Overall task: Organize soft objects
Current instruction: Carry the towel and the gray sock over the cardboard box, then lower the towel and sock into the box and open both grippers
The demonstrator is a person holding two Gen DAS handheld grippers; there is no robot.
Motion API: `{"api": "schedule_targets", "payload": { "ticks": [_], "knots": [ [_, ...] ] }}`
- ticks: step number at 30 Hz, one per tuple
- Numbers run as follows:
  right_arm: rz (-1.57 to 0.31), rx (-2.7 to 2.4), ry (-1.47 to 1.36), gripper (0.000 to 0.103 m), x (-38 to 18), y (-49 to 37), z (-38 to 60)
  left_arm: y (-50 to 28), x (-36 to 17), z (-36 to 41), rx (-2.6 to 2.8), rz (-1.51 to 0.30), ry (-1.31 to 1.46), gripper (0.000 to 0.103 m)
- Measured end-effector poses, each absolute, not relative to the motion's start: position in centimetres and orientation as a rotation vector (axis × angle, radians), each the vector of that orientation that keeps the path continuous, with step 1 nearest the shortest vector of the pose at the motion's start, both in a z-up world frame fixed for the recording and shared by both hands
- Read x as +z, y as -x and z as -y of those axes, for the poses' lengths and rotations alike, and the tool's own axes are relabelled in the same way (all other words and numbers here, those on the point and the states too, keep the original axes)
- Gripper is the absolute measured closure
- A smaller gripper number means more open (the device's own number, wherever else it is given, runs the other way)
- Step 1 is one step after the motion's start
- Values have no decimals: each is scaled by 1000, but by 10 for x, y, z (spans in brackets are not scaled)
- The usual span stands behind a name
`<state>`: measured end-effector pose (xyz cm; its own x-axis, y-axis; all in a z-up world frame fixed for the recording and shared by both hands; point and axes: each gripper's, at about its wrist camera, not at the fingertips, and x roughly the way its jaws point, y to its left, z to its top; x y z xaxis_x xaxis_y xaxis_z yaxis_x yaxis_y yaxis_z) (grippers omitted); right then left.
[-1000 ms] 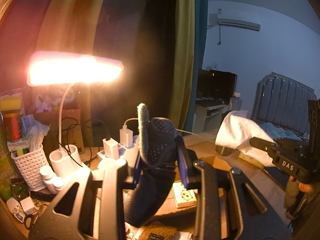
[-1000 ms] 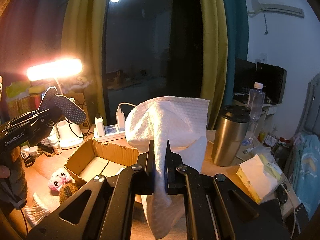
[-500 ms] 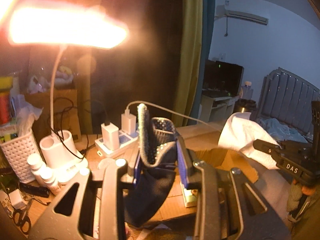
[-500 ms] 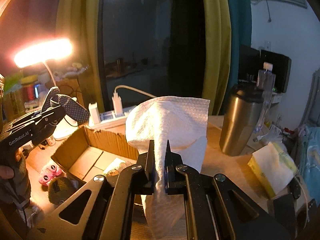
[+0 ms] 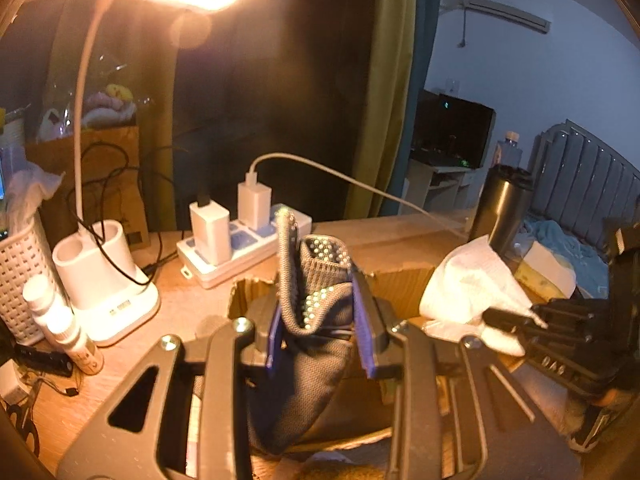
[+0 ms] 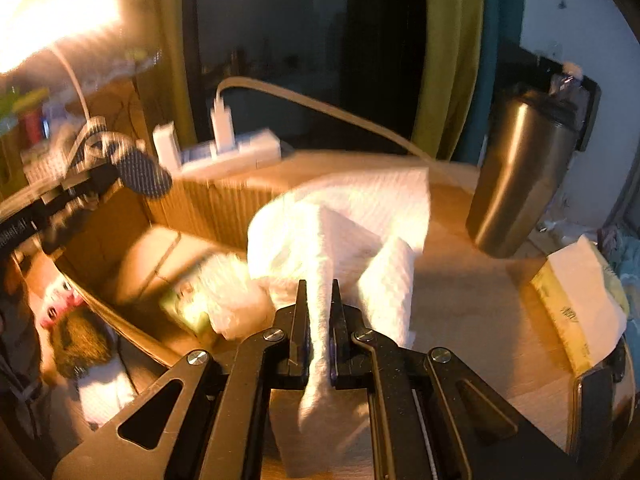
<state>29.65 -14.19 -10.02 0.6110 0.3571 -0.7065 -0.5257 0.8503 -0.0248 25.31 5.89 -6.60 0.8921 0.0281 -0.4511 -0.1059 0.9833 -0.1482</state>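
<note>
Taking the cardboard box (image 6: 120, 216) as landmark, left to right: a lamp base (image 5: 100, 280) stands on the worktop (image 5: 176, 304) left of the box, and a power strip (image 5: 240, 248) with two chargers lies just behind the box's back wall. The left hand-held gripper (image 5: 320, 328) is clamped on a dark dotted sock (image 5: 312, 320), held above the box's left part; the sock's cuff sticks up and its toe hangs down between the fingers. Inside the box lie a green packet (image 6: 188, 304) and something white, blurred. Beside the box's near left corner sit a pink toy (image 6: 56, 304) and a brown one (image 6: 80, 344). The right hand-held gripper (image 6: 320, 320) is clamped on a white cloth (image 6: 340, 232), which drapes over the box's right edge. Right of the box stands a steel tumbler (image 6: 516, 176), then a tissue pack (image 6: 580, 308) farther right.
</note>
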Motion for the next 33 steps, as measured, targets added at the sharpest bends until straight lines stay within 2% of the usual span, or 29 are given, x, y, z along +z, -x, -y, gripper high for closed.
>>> {"api": "schedule_targets", "payload": {
  "ticks": [6,9,10,11,13,18,26,30,32,33],
  "knots": [
    [-808,513,281,96,-106,-300,133,-259,-71,-58,60,-493,171,72],
    [-817,520,270,92,-102,-300,134,-263,-73,-58,63,-516,168,70],
    [-797,530,250,83,-97,-298,137,-265,-75,-58,63,-532,167,70],
    [-775,531,230,69,-91,-296,141,-267,-76,-59,61,-545,170,70],
    [-732,538,185,58,-79,-293,152,-271,-79,-60,62,-575,175,70],
    [-654,481,129,40,-64,-294,170,-276,-85,-64,73,-613,192,68],
    [-857,390,173,38,-114,-331,165,-273,-83,-63,63,-604,193,66],
    [-883,372,159,38,-119,-333,169,-271,-79,-65,67,-598,199,65],
    [-857,370,153,38,-112,-329,171,-269,-76,-65,66,-591,199,58],
    [-844,371,149,38,-108,-327,171,-268,-75,-65,65,-586,197,49]
  ]
}}
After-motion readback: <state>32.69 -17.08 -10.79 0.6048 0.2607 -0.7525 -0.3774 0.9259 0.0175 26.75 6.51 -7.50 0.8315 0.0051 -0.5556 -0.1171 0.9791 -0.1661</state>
